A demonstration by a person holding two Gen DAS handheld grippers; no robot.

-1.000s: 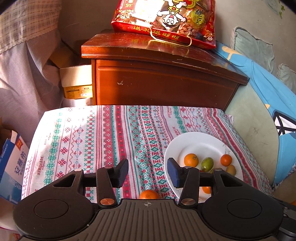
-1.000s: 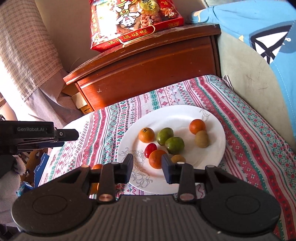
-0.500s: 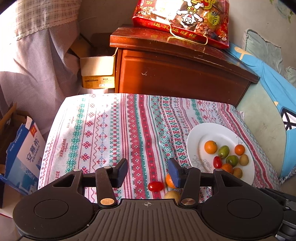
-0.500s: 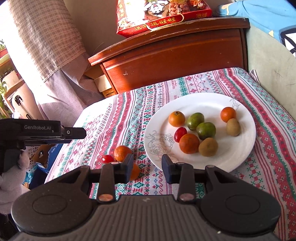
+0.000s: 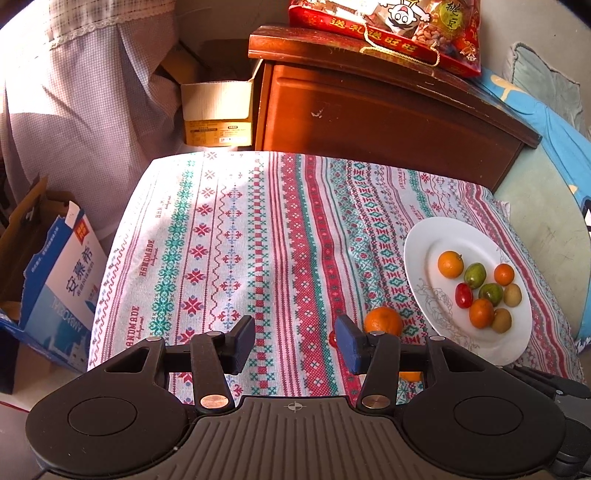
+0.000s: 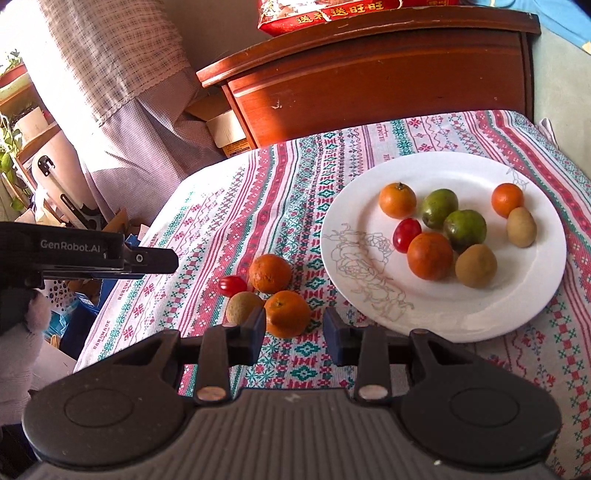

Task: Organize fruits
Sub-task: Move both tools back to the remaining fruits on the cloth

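At the bottom of the right wrist view, the right gripper (image 6: 294, 329) hangs just above the patterned tablecloth (image 6: 221, 206) with its fingers spread and nothing between them. Just past the fingertips, at lower centre, four loose fruits sit bunched together on the cloth: a near orange (image 6: 287, 313) closest to the gap between the fingers, a brown kiwi (image 6: 243, 306) to its left, a small red tomato (image 6: 232, 285) behind that, and a second orange (image 6: 269, 273) beside the tomato.

To the right of this cluster, filling the centre right of the frame, lies the white plate (image 6: 369, 266). It carries eight fruits grouped toward its far right half: three oranges, two green fruits, a red tomato and two brown kiwis, some touching one another.

At the left edge of the same view the left gripper (image 6: 110, 254) shows side-on over the cloth's edge; its black body is marked GenRobot.AI.

In the left wrist view, the left gripper (image 5: 294, 338) sits at the bottom with its fingers wide apart and empty over the cloth. One loose orange (image 5: 382, 321) peeks just beyond the right finger, and the plate (image 5: 417, 258) lies at the right of the frame.

Farther back, at the top of both views, stands a wooden cabinet (image 6: 388, 74) with a red snack bag (image 5: 388, 26) on top.
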